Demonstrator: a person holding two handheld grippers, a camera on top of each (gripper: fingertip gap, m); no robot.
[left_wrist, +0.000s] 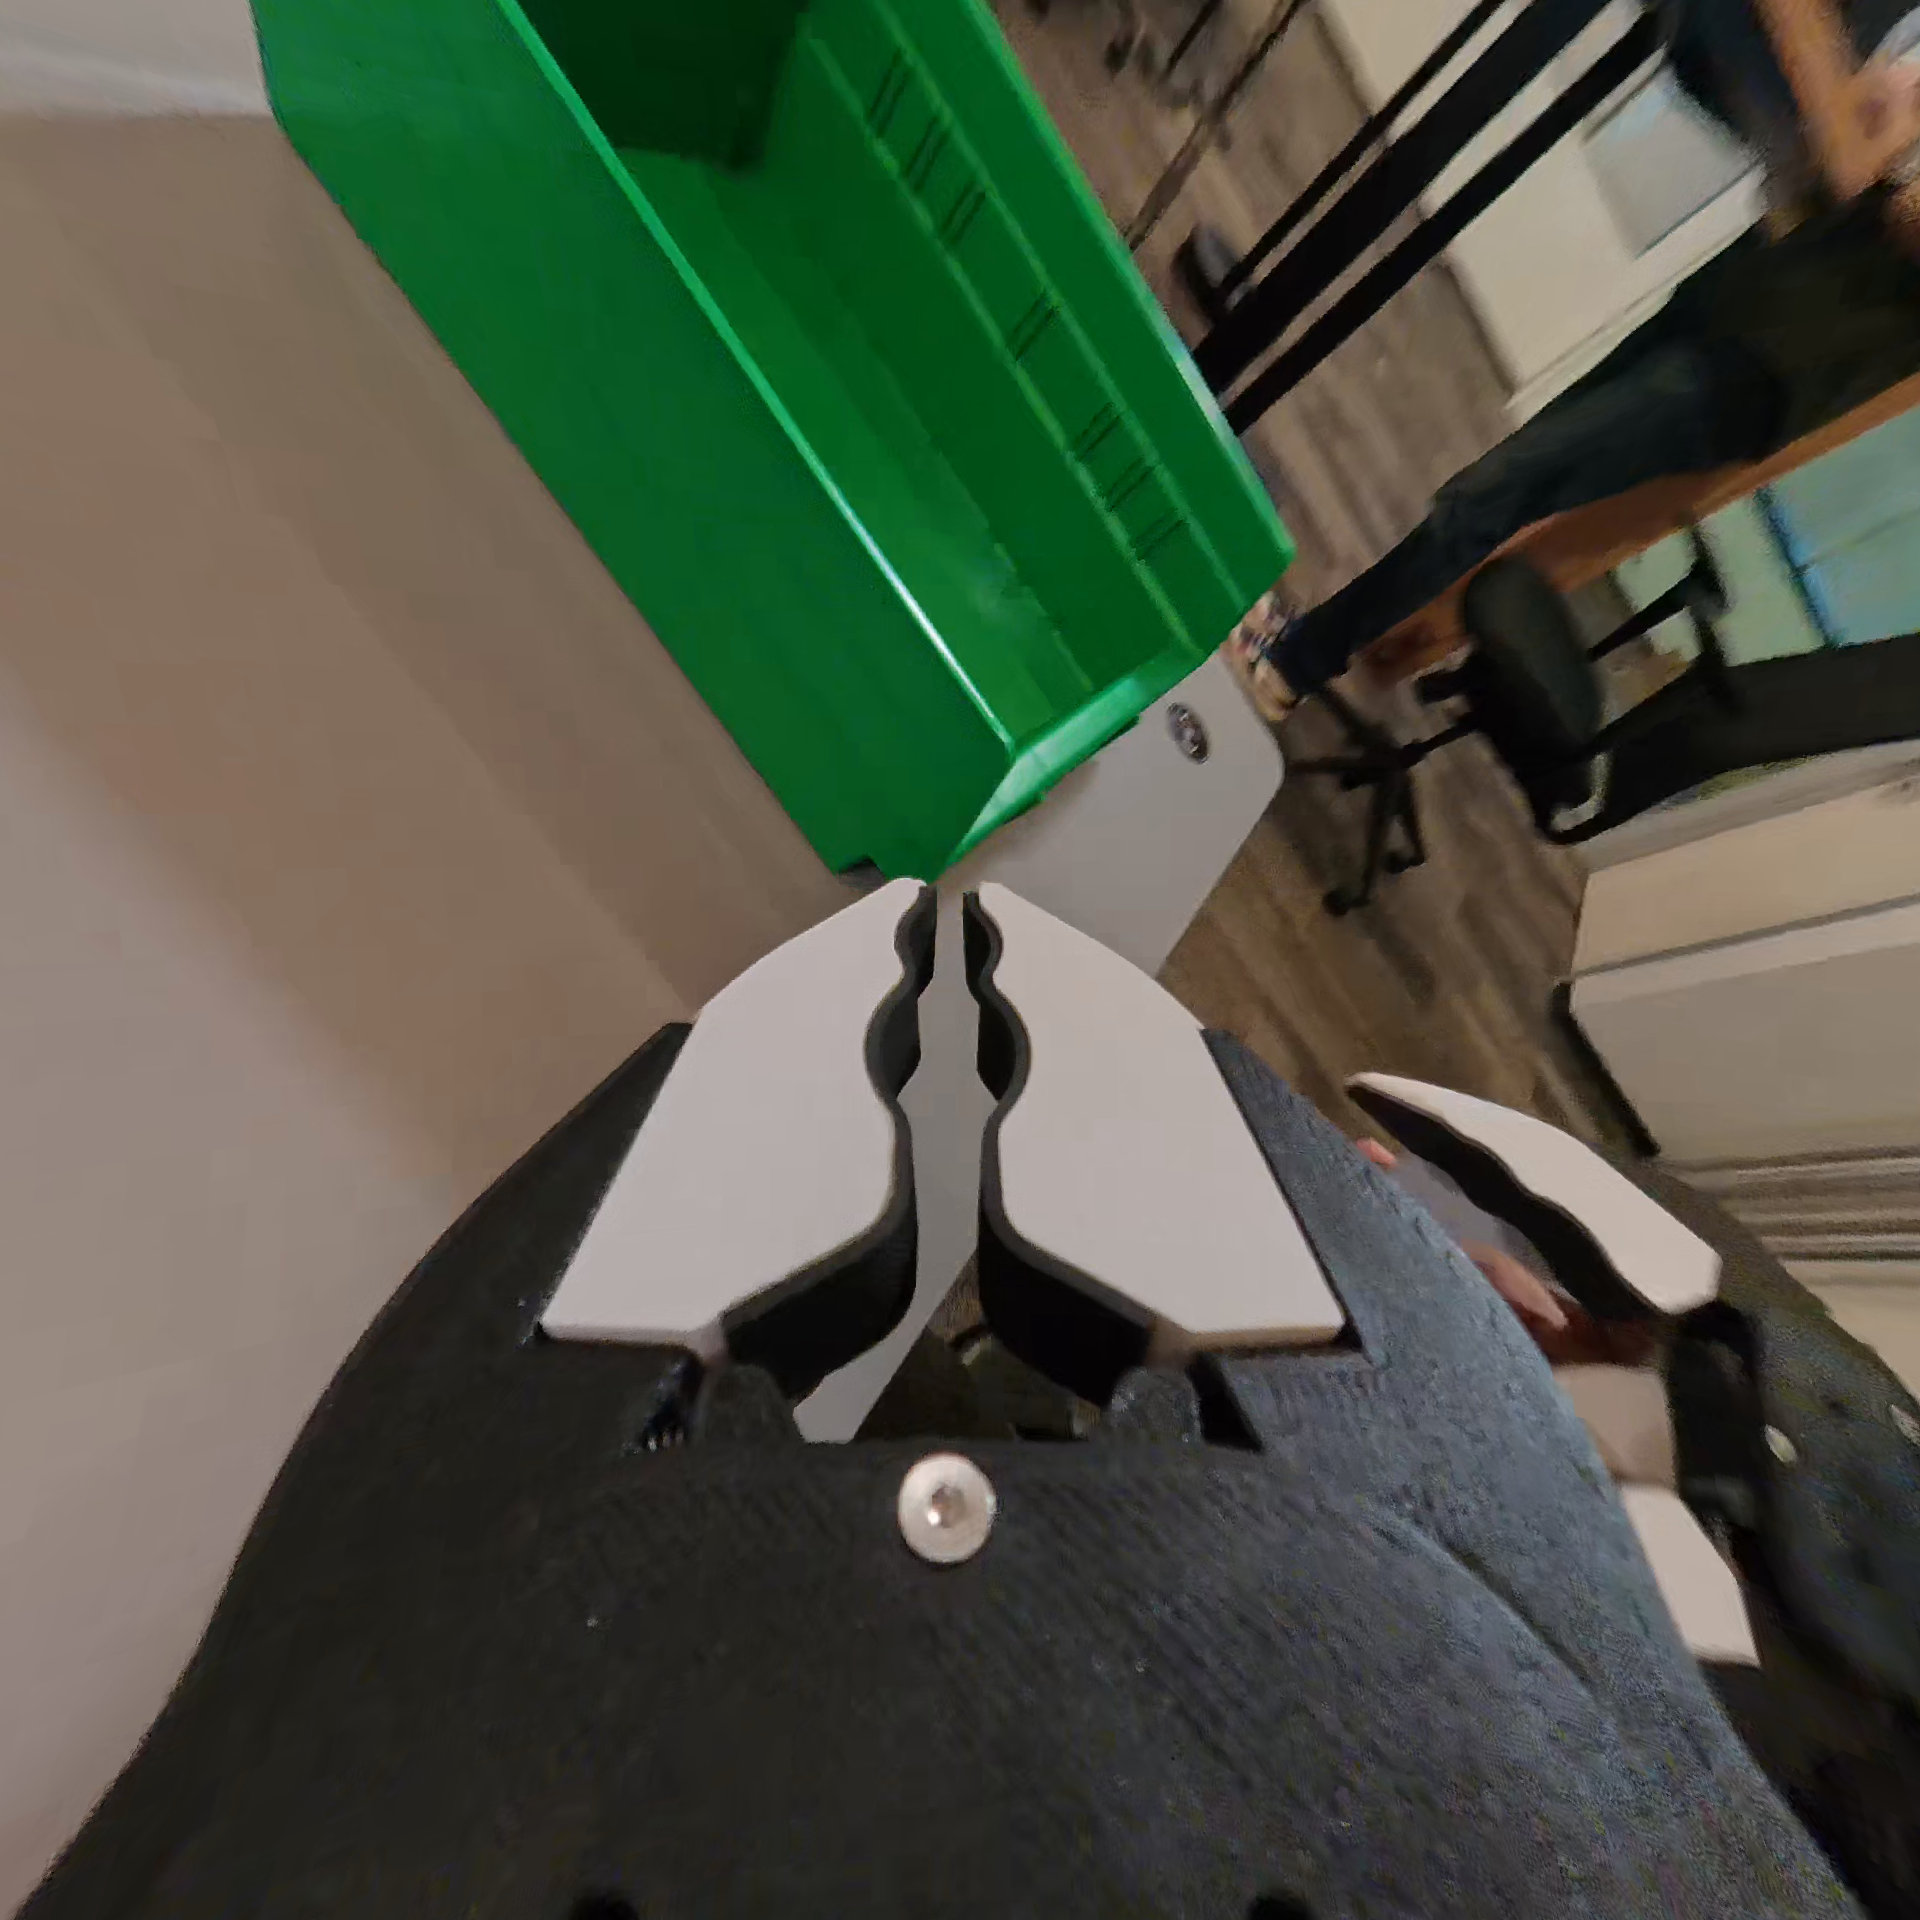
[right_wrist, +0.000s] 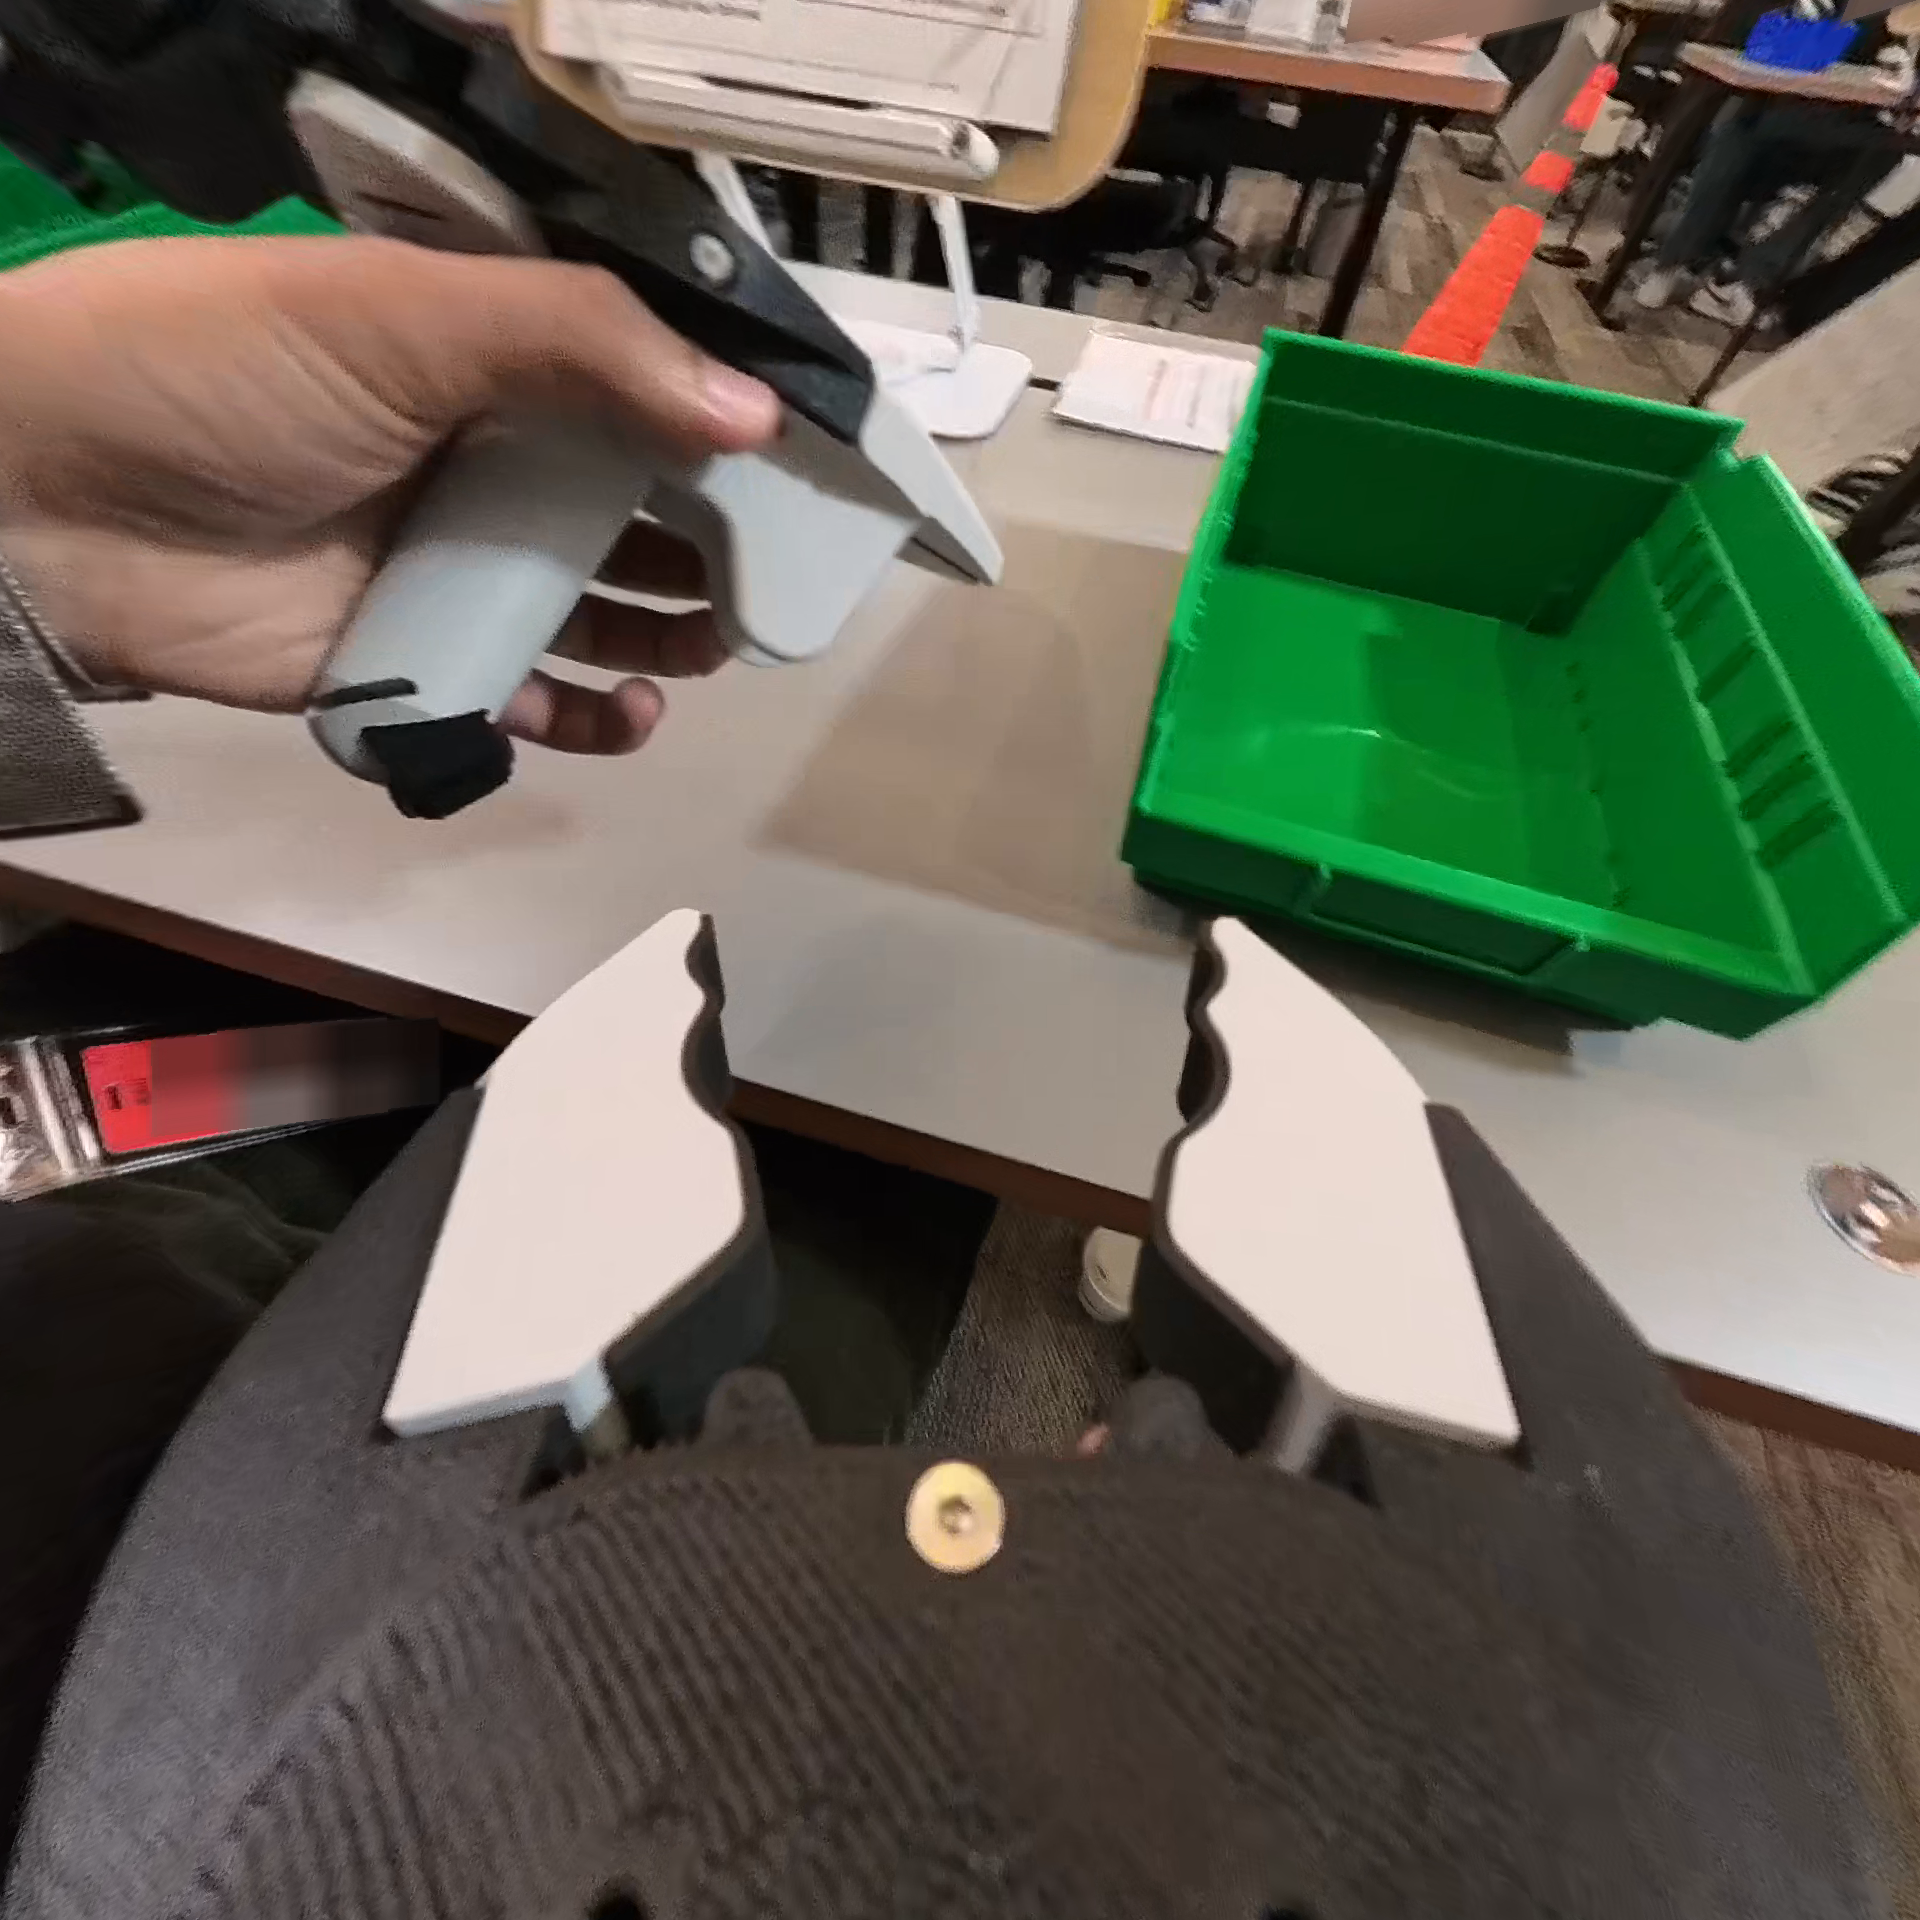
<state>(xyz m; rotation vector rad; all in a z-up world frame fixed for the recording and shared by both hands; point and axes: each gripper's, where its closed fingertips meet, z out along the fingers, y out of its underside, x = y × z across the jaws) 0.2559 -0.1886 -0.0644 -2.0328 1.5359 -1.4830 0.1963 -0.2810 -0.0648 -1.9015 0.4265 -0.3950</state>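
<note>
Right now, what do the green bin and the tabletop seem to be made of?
Green bin: looks like moulded plastic, glossy; its floor shows highlights and its side wall has moulded ribs. Tabletop: probably grey laminate, smooth and semi-matt, with a brown edge band; the core is not visible.

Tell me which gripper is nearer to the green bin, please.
Left. The left gripper hovers with its tips close to a corner of the green bin. The right gripper is farther back, at the table's near edge.

Green bin (right_wrist: 1507, 727), grey table (right_wrist: 935, 727), white-black tongs (right_wrist: 951, 956).
</note>
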